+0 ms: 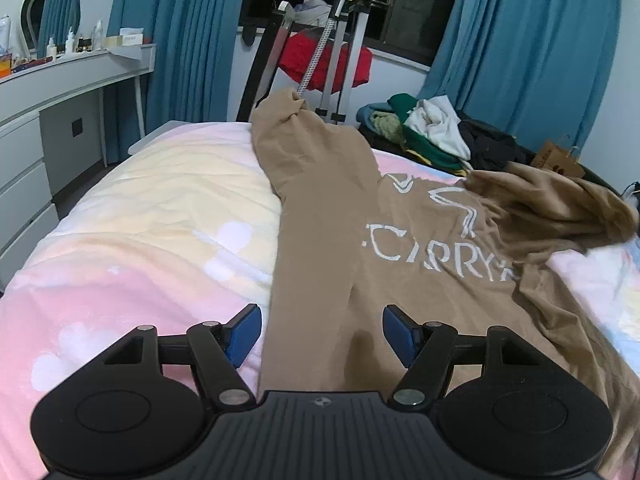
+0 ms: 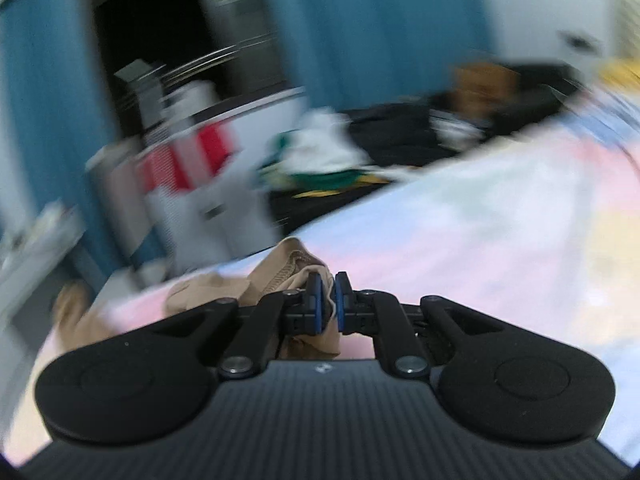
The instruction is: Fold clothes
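Note:
A tan sweatshirt (image 1: 340,240) with white lettering lies spread on the pastel bed cover (image 1: 152,216). One sleeve runs toward the far bed edge, and the other side is bunched and lifted at the right. My left gripper (image 1: 322,334) is open and empty, hovering over the sweatshirt's lower part with a blue pad on each side. My right gripper (image 2: 327,304) is shut on a fold of the tan sweatshirt (image 2: 288,276), held above the bed cover (image 2: 480,232). The right wrist view is motion-blurred.
A pile of other clothes (image 1: 432,132) lies at the far right of the bed. A clothes rack with a red garment (image 1: 320,60) stands beyond the bed by the blue curtains. A white dresser (image 1: 48,120) stands at the left.

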Tool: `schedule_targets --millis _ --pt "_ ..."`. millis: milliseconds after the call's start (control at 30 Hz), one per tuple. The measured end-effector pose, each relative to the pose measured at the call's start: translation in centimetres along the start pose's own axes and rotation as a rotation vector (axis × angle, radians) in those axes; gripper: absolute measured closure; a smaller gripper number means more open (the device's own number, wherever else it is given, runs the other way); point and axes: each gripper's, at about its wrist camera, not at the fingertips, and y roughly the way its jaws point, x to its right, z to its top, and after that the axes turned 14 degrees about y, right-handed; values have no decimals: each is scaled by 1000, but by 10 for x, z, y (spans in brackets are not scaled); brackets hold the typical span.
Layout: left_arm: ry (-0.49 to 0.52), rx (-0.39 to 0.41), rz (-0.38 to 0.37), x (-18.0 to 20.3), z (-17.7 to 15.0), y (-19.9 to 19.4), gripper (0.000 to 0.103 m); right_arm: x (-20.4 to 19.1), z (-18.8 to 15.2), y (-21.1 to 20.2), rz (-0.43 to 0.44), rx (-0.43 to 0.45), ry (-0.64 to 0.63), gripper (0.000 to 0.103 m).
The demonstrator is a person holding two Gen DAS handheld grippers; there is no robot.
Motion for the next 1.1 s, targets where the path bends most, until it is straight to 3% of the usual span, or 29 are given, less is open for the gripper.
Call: schedule_targets --millis 133,267,333,400,433,633,800,933,1033,1100 --pt "-1 13 -20 1 0 -2 34 77 17 11 -226 -22 248 93" --pt "14 14 -28 4 -2 -5 34 106 17 -1 -229 -106 418 89" --pt "25 2 -24 7 -2 -5 34 96 12 -11 -193 -115 391 66" --pt "48 -10 -17 13 2 -1 34 81 2 -17 -146 -124 322 36" --pt "67 -13 -11 17 7 4 34 73 -2 -20 -123 -129 288 32" --pt "246 16 34 59 72 54 34 28 -29 -37 13 -154 83 33" --pt "419 25 97 95 148 129 34 18 -57 -21 2 -175 -64 33" --pt "498 -48 206 103 194 194 33 19 -64 -6 23 -205 -58 33" --pt "581 -193 277 103 204 241 34 23 -67 2 34 -215 -65 33" --pt "604 -297 277 98 205 260 37 26 -70 7 41 -230 -62 33"
